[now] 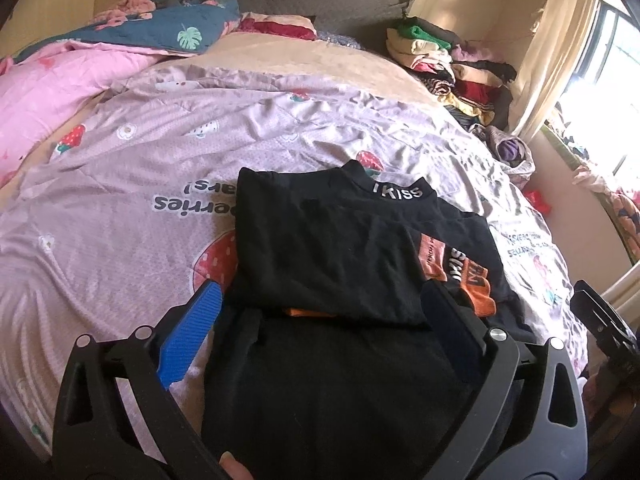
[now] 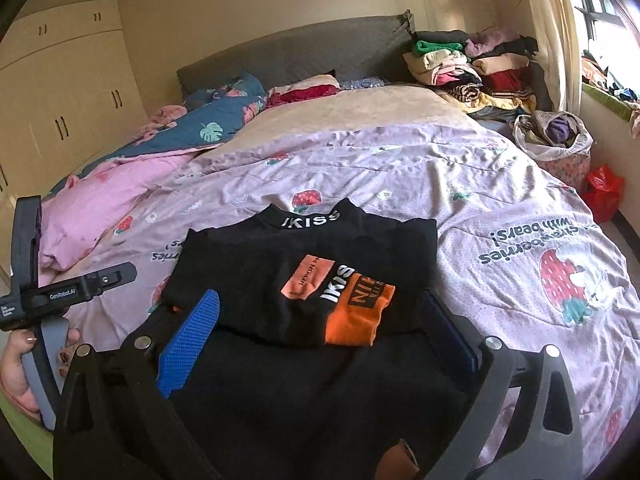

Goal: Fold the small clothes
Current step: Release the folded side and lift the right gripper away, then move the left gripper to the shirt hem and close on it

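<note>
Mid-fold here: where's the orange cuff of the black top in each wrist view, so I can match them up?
Left wrist: orange cuff lies right of centre on the black top, just past the left gripper.
Right wrist: cuff sits at centre, between the fingers of the right gripper.
Shared landmark: white IKISS collar print, beyond the cuff in both.

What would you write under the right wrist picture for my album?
Both sleeves folded in, a black shirt with orange cuffs lies on the strawberry quilt before the open right gripper.
</note>
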Demonstrator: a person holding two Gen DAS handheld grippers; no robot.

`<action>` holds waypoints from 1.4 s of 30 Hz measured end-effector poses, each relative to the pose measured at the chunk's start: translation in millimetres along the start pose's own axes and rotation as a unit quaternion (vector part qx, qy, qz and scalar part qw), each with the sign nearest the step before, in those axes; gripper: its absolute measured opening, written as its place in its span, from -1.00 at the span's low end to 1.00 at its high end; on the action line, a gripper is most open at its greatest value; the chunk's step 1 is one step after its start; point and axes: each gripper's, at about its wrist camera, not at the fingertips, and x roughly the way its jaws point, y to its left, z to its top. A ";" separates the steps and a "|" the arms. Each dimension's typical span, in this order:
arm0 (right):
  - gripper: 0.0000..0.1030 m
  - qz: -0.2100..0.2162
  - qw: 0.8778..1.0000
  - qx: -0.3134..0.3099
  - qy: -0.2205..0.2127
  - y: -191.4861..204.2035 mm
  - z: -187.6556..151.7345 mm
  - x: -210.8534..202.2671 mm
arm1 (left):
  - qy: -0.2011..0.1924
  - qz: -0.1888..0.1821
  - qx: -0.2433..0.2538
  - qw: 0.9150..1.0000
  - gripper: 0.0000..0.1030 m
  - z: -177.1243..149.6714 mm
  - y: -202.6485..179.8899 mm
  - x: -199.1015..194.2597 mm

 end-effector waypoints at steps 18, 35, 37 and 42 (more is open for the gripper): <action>0.91 -0.010 1.000 -0.003 0.008 -1.2 -30.6 -27.9 | -0.002 0.012 0.003 1.000 0.81 -24.2 17.5 -20.3; 0.91 -0.018 0.999 -0.008 0.028 -10.3 -59.5 -42.0 | 0.023 0.024 -0.006 0.999 0.81 -58.0 48.7 -30.4; 0.91 -0.016 0.999 -0.010 0.031 -10.1 -63.3 -42.5 | 0.026 0.019 -0.009 0.999 0.81 -65.6 54.3 -32.7; 0.91 -0.017 0.999 -0.016 0.042 -9.5 -72.9 -41.9 | 0.034 0.023 -0.002 0.999 0.81 -82.0 61.5 -37.4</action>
